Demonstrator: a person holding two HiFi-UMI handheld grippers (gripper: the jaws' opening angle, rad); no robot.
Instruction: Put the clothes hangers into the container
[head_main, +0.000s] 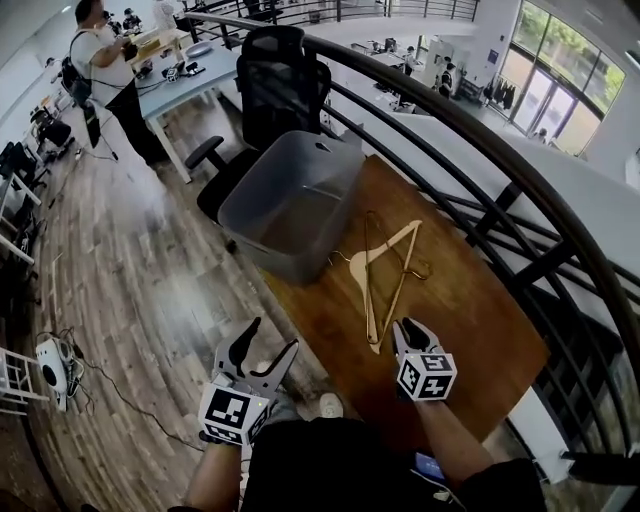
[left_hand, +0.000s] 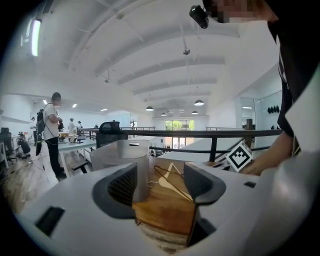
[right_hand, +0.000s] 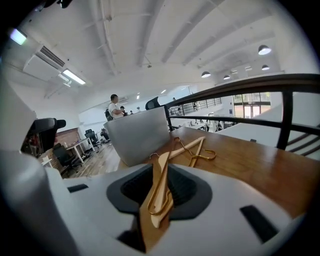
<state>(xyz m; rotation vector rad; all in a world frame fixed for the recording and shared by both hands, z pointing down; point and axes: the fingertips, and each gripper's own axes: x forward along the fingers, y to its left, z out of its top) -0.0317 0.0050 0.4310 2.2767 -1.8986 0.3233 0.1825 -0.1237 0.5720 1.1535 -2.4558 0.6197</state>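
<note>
A wooden hanger (head_main: 388, 258) and a thin gold wire hanger (head_main: 369, 240) lie crossed on the wooden table (head_main: 470, 320), just right of the grey container (head_main: 290, 200). My right gripper (head_main: 412, 328) sits at the hangers' near ends. In the right gripper view the wooden hanger (right_hand: 161, 172) and a gold wire loop run between the jaws of the right gripper (right_hand: 160, 189), which stand open with the pads a little off them. My left gripper (head_main: 272, 337) hovers open and empty off the table's left front edge. In its own view the left gripper (left_hand: 160, 187) faces the container (left_hand: 120, 152) and hangers (left_hand: 170, 181).
A black office chair (head_main: 275, 85) stands behind the container. A dark curved railing (head_main: 480, 150) runs along the table's far and right sides. A person (head_main: 105, 60) stands at a desk far left. Cables and a white device (head_main: 52, 365) lie on the wooden floor.
</note>
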